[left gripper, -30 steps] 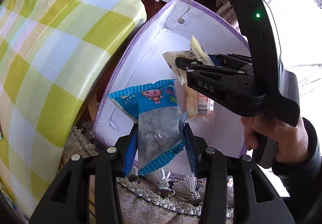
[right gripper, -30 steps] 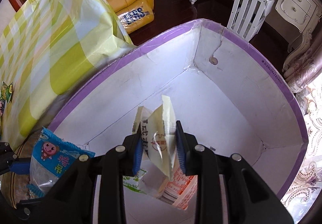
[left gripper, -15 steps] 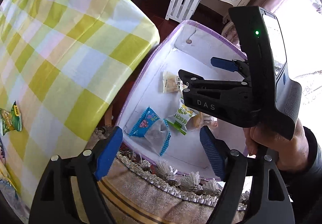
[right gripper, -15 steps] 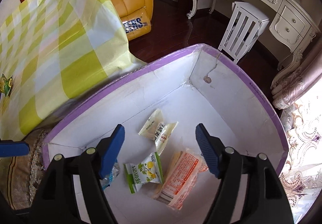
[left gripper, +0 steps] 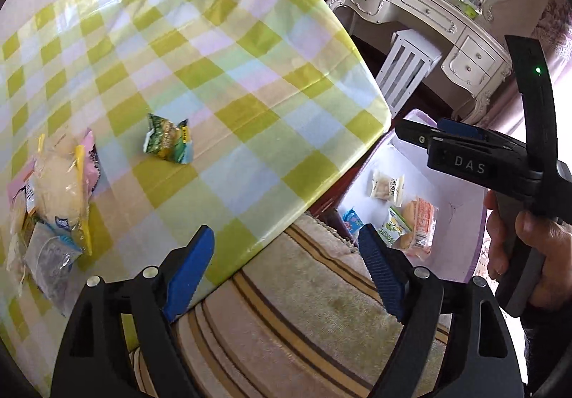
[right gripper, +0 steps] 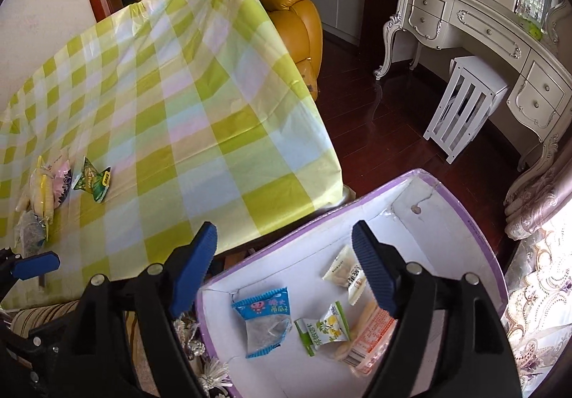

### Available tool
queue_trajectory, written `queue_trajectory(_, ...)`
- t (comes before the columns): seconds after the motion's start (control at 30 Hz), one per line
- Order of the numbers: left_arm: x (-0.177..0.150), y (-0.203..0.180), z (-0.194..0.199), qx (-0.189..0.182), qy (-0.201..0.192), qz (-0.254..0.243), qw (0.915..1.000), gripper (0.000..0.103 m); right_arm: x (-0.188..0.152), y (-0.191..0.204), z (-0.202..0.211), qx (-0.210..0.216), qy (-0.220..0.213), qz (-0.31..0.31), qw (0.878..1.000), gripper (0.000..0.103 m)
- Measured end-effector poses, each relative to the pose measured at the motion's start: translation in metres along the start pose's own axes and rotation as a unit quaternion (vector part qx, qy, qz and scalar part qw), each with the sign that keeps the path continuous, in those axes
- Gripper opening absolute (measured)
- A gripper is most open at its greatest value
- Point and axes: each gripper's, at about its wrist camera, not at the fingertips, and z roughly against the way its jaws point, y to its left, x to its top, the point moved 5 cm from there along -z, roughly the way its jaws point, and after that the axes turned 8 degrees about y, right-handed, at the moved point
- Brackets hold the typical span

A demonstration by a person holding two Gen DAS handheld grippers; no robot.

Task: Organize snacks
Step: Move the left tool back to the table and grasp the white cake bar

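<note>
Left gripper [left gripper: 286, 276]: jaws spread wide, nothing between the blue pads. It hangs over a striped cushion [left gripper: 296, 319] at the desk's near edge.

Right gripper [right gripper: 284, 273]: likewise released and empty, held above the purple-rimmed box [right gripper: 475, 230], which stands low beside the desk corner.

In the box we count four packets on the white floor: a blue packet [right gripper: 264, 319], a green-and-white packet [right gripper: 327, 328], an orange-printed packet [right gripper: 371, 333] and a cream packet [right gripper: 348, 271]. They lie close together, some touching.

On the desk [left gripper: 228, 76], under its yellow-green checked cloth, a green snack packet [left gripper: 168, 142] lies alone, ahead and to the left of the left gripper. Its long axis appears to run roughly across that gripper's line of view, though the crumpled foil makes this uncertain. Farther left, a heap of snack packets [left gripper: 53, 190] sits near the desk edge; the individual packets overlap and we cannot separate them.

Judgement: the desk snacks remain to be moved. The left gripper is the nearer one to both the green packet and the heap; the right gripper is over the box, well apart from them. The next pick likely falls to the left gripper, reaching forward-left.
</note>
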Motion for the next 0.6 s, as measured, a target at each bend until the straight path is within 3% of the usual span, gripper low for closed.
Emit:
queue_trajectory(0.23, -0.016, 0.080, 0.030, 0.026, -0.051, 0.103, 0.9930, 0.080, 0.004, 0.045, 0.001, 0.022, 0.000, 0.033, 0.999, 0.079)
queue_trajectory(0.6, -0.040, 0.186, 0.065, 0.039, -0.102, 0.240, 0.9647, 0.080, 0.007, 0.100, -0.001, 0.032, 0.002, 0.082, 0.996, 0.079)
